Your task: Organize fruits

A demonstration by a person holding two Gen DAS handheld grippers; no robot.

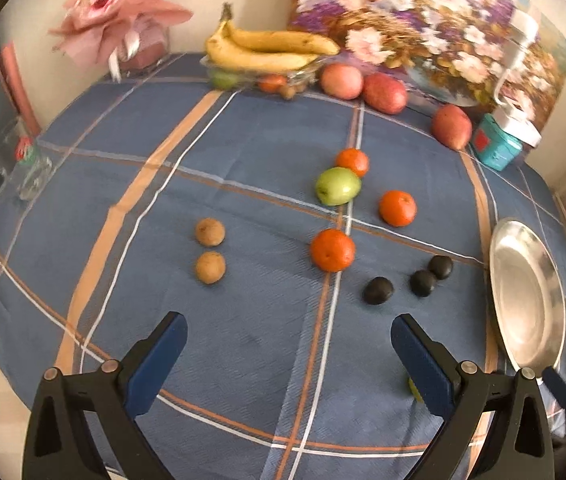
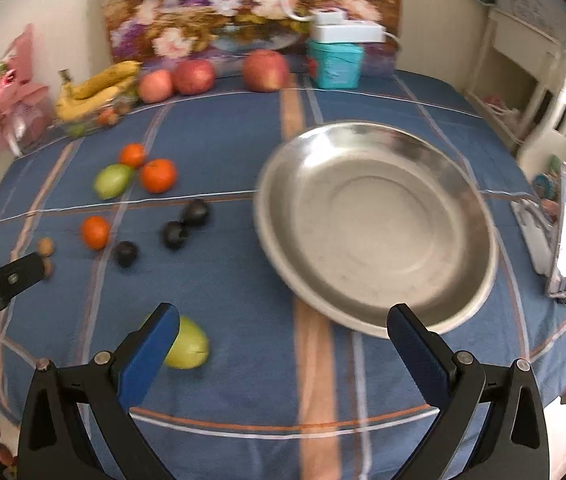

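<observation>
Both the left gripper (image 1: pixel 289 336) and right gripper (image 2: pixel 283 328) gape wide, empty, over bare blue plaid tablecloth (image 1: pixel 243 340), oranges (image 1: pixel 332 250), plums (image 1: pixel 379 290) and green apples (image 2: pixel 187 346) lying left of the steel plate (image 2: pixel 375 228) by the table's right edge.

Our left hand-held gripper (image 1: pixel 289 354) hangs above the counter (image 1: pixel 243 340) with its blue pads wide apart and nothing between them. On the checked blue cloth lie three oranges (image 1: pixel 332 250) around a green apple (image 1: pixel 337 186) near the middle, two small brown fruits (image 1: pixel 210 267) side by side toward the left edge, and three dark plums (image 1: pixel 379 290) toward the right. A steel plate (image 1: pixel 527 300) sits at the right edge. Along the far edge we see bananas (image 1: pixel 267 50) over a glass bowl and three red apples (image 1: pixel 385 93).
</observation>
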